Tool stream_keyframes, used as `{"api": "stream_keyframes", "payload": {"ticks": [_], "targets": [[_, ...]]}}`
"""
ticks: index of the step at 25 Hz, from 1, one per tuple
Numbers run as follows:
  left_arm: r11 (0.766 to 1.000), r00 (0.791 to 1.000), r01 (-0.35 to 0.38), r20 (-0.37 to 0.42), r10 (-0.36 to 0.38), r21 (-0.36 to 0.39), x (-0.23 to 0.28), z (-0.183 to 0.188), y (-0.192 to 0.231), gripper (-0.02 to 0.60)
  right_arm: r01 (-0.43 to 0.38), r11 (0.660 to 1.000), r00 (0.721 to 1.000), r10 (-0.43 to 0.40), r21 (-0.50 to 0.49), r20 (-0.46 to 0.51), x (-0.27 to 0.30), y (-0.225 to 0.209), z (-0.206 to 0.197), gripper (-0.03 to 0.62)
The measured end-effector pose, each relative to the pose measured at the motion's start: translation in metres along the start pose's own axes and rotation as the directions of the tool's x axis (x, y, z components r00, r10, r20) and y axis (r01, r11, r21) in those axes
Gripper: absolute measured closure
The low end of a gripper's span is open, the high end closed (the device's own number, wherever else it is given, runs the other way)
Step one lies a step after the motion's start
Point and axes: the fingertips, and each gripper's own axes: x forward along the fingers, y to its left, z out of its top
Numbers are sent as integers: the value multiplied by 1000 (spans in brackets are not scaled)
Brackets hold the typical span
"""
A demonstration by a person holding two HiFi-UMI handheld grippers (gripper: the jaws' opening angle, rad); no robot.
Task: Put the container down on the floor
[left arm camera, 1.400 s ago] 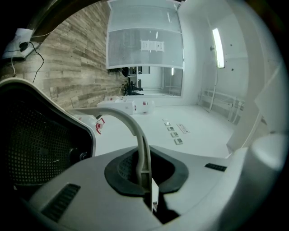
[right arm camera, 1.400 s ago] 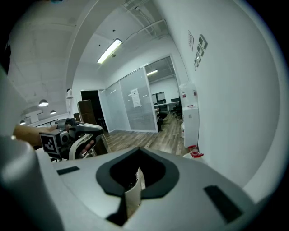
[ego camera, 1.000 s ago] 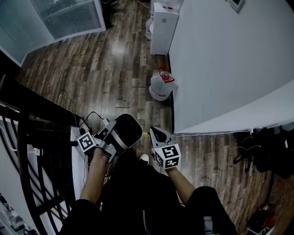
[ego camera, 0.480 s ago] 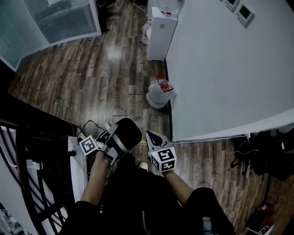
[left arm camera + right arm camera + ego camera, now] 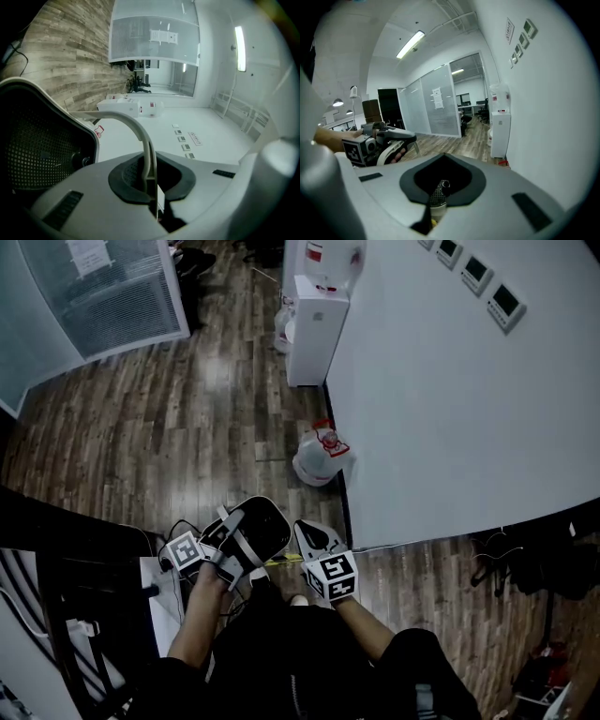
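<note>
The container (image 5: pixel 258 524) is a dark, rounded mesh bin with a pale rim, carried above the wooden floor (image 5: pixel 169 427) in front of the person's legs. My left gripper (image 5: pixel 234 540) is shut on its thin pale handle (image 5: pixel 136 131), which arches up from between the jaws in the left gripper view. The bin's black mesh wall (image 5: pixel 42 150) fills the left of that view. My right gripper (image 5: pixel 310 530) is just right of the bin, apart from it, its jaws drawn to a point. In the right gripper view the right gripper (image 5: pixel 440 187) is shut, with the left gripper (image 5: pixel 375 143) off to the left.
A water jug with a red cap (image 5: pixel 317 457) stands on the floor against the white wall (image 5: pixel 450 399). A white dispenser (image 5: pixel 312 329) is farther on, a glass partition (image 5: pixel 112 296) at the back left. A black railing (image 5: pixel 66 568) and cables (image 5: pixel 173 529) lie left, dark bags (image 5: pixel 553 559) right.
The person has walked forward: jug, dispenser and wall have slid down and nearer in the head view. Both grippers travelled along together, the bin still hanging from the left one.
</note>
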Motion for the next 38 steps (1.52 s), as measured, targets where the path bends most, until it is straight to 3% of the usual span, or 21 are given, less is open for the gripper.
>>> {"api": "stream_keyframes", "payload": {"ticks": [12, 22, 30, 38], "targets": [[1000, 1000, 11, -8, -11, -15, 17, 75, -5, 560, 2, 999, 1000, -2, -36, -7, 75, 16, 38, 583], [1000, 1000, -1, -1, 1, -12, 6, 107, 0, 560, -17, 999, 1000, 17, -29, -15, 108, 41, 39, 583], [998, 1000, -13, 14, 14, -54, 10, 121, 11, 561, -18, 1000, 1000, 18, -7, -23, 127, 37, 38, 583], [999, 999, -24, 27, 25, -47, 52, 155, 18, 560, -38, 999, 999, 38, 4, -19, 174, 5, 59, 583]]}}
